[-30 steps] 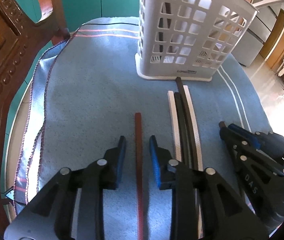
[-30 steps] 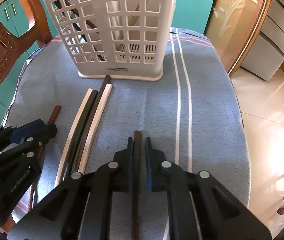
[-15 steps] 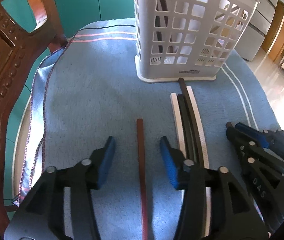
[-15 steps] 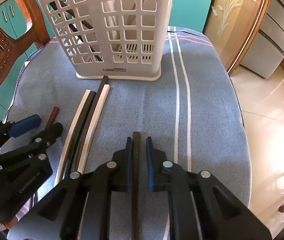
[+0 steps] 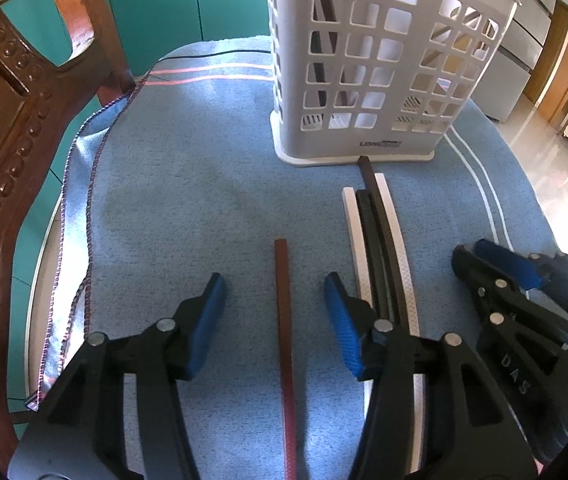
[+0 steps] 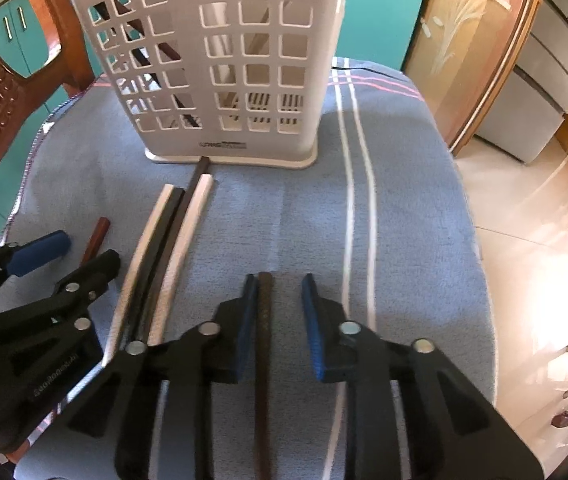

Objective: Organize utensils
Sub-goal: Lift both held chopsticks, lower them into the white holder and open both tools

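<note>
My left tongs [image 5: 275, 300] are hanging wide and closing a little, pads clear of the red stick [image 5: 285, 344] lying between them on the blue cloth [image 5: 171, 200]. My right tongs [image 6: 275, 308] are standing narrowly apart and opening, a brown stick [image 6: 263, 344] between them; its left side looks against the left pad, the right pad clear. Four sticks [image 6: 163, 248] are lying between the tongs, one touching the basket [image 6: 219, 60].
</note>
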{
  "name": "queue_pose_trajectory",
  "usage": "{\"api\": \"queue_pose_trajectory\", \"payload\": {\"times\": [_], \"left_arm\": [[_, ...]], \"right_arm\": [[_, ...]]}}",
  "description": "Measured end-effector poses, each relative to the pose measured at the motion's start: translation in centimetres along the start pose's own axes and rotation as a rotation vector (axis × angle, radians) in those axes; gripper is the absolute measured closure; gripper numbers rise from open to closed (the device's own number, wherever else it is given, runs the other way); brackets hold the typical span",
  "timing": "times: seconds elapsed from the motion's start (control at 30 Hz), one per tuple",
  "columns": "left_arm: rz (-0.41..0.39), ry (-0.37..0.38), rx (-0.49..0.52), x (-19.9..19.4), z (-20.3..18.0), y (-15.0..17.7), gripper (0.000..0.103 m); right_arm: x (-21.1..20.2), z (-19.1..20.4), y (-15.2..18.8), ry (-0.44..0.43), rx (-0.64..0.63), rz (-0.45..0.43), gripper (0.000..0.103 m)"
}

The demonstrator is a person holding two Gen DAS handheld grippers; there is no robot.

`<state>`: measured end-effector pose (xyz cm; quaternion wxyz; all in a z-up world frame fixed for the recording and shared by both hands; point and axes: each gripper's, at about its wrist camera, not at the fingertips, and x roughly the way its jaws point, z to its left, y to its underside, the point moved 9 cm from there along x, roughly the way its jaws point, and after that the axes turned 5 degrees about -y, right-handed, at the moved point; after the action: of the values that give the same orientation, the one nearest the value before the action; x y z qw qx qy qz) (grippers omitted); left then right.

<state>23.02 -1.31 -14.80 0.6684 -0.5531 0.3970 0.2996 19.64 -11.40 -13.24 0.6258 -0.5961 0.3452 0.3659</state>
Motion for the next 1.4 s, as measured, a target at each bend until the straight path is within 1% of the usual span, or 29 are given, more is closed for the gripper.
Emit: {"api": "queue_pose_trajectory", "payload": {"times": [0.03,0.07,0.1,0.13,0.17,0.23,0.3,0.37,0.43,0.53,0.6,0.8,0.9,1.0,1.1,1.13,1.17,1.2,1.23,1.27,1.33,1.4], "left_arm": [[-0.003,0.006,0.007,-0.1,-0.2,0.0,0.062],[-0.008,0.012,0.018,-0.1,-0.3,-0.1,0.075],[-0.011,0.017,0.027,-0.2,-0.6,0.0,0.082],[-0.011,0.023,0.034,-0.3,-0.7,0.0,0.093],[-0.011,0.030,0.035,-0.3,-0.8,0.0,0.095],[-0.011,0.046,0.019,-0.3,-0.7,-0.1,0.096],[-0.028,0.066,-0.008,-0.8,-0.5,-0.4,0.096],[-0.068,0.084,-0.027,-1.9,0.0,-0.9,0.096],[-0.118,0.117,-0.050,-3.7,0.4,-1.4,0.096],[-0.193,0.155,-0.080,-7.2,1.3,-2.3,0.096],[-0.249,0.165,-0.089,-9.7,2.3,-2.9,0.096],[-0.410,0.208,-0.071,-17.8,2.6,-4.3,0.096],[-0.494,0.235,-0.062,-21.9,2.5,-5.7,0.096],[-0.547,0.269,-0.054,-24.7,2.4,-7.8,0.096],[-0.612,0.267,-0.061,-27.6,3.0,-10.8,0.096],[-0.660,0.256,-0.071,-28.9,3.3,-12.1,0.096],[-0.686,0.244,-0.078,-29.7,3.4,-12.7,0.096],[-0.727,0.221,-0.103,-30.7,3.9,-14.1,0.096],[-0.749,0.217,-0.121,-31.3,4.1,-14.9,0.096],[-0.767,0.213,-0.138,-31.6,4.4,-15.9,0.096],[-0.811,0.188,-0.166,-32.0,4.9,-17.9,0.096],[-0.850,0.154,-0.188,-32.3,5.4,-19.3,0.096]], "right_arm": [[0.0,0.2,0.1,-0.009,0.000,0.000,0.094],[0.0,0.4,0.1,-0.016,-0.003,0.001,0.096],[0.0,0.5,0.1,-0.012,-0.005,-0.001,0.096],[-0.1,0.6,0.1,-0.014,-0.001,-0.003,0.096],[-0.1,0.7,0.0,-0.020,0.008,-0.005,0.096],[-0.4,0.5,-0.2,-0.049,0.036,-0.018,0.096],[-1.4,0.1,-0.6,-0.054,0.053,-0.056,0.096],[-3.0,-0.3,-1.1,-0.073,0.078,-0.112,0.096],[-4.9,-0.8,-1.5,-0.102,0.109,-0.173,0.096],[-8.2,-1.3,-2.1,-0.144,0.141,-0.252,0.096],[-10.7,-1.4,-2.1,-0.168,0.152,-0.303,0.096],[-18.3,-1.5,-2.7,-0.254,0.171,-0.442,0.096],[-22.4,-1.4,-3.9,-0.266,0.159,-0.523,0.096],[-26.1,-1.6,-5.9,-0.265,0.150,-0.605,0.096],[-29.4,-2.2,-8.7,-0.267,0.166,-0.674,0.096],[-30.2,-2.4,-9.3,-0.269,0.169,-0.694,0.096],[-31.7,-2.5,-10.5,-0.265,0.171,-0.738,0.096],[-33.1,-2.6,-11.6,-0.253,0.172,-0.787,0.096],[-33.9,-2.7,-12.4,-0.247,0.175,-0.820,0.096],[-34.8,-3.0,-13.5,-0.231,0.183,-0.863,0.096],[-35.8,-3.3,-15.2,-0.196,0.197,-0.918,0.096],[-36.0,-3.6,-16.3,-0.167,0.202,-0.936,0.096]]}}
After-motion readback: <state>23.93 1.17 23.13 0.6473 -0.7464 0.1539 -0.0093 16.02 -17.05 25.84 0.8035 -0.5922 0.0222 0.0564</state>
